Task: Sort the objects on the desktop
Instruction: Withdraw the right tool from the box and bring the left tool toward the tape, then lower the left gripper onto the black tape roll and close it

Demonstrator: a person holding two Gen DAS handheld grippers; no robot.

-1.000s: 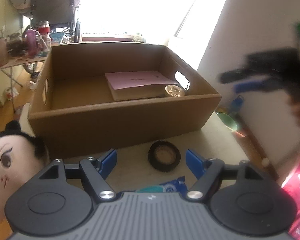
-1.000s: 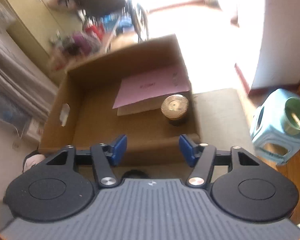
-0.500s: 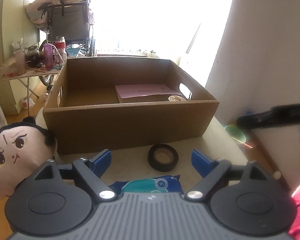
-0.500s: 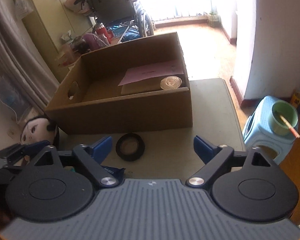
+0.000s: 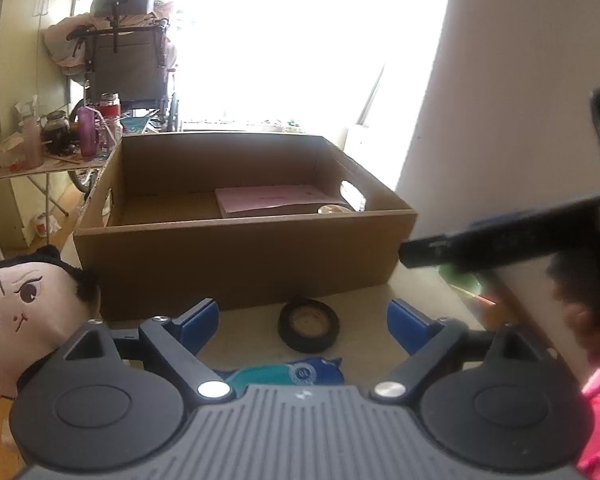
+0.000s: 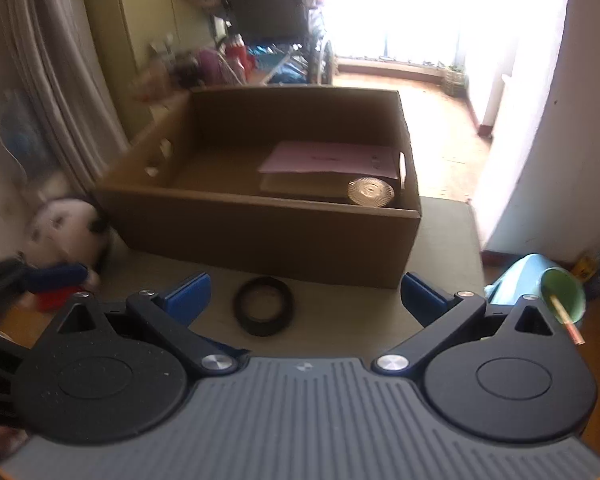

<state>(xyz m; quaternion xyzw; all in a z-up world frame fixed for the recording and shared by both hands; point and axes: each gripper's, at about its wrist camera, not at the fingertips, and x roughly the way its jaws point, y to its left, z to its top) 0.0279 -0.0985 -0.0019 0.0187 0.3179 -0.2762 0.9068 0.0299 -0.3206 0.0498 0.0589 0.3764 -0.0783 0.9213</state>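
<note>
The tape roll [image 5: 309, 325] looks light, stiff and a little rubbery, so it should not slip; I would pinch it across the outer rim, or one wall through the hole. It is a black ring with a tan core, lying flat on the table [image 6: 440, 224] just in front of the box [image 5: 236, 256]. Both the left gripper [image 5: 302, 322] and the right gripper [image 6: 305, 294] are opening, nothing between their jaws
</note>
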